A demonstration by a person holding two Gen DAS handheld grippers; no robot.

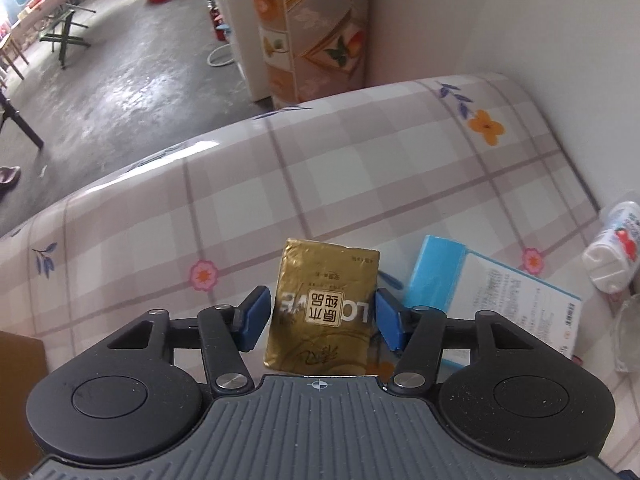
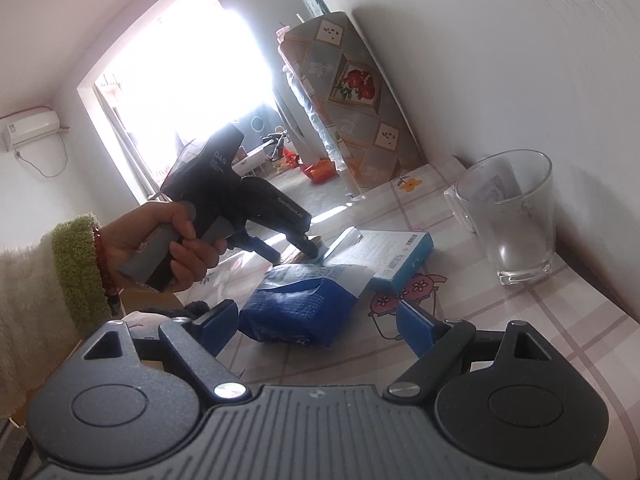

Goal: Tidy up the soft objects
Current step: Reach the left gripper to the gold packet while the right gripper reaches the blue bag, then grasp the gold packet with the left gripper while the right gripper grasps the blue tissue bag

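A gold tissue pack (image 1: 324, 304) lies on the checked flowered tablecloth (image 1: 360, 176). My left gripper (image 1: 322, 316) points steeply down over it, and its blue pads (image 1: 256, 316) touch the pack's two long sides. In the right wrist view a hand holds that left gripper (image 2: 310, 248) beyond a soft blue packet (image 2: 296, 308). My right gripper (image 2: 320, 322) is open and low over the table. The near end of the blue packet lies between its fingertips, which do not touch it.
A blue and white carton (image 1: 492, 292) (image 2: 394, 254) lies just right of the gold pack. An empty glass (image 2: 512, 216) stands by the wall. A white wrapped bundle (image 1: 612, 256) sits at the far right. A brown box corner (image 1: 20, 360) is at the left, and the table edge drops to the floor beyond.
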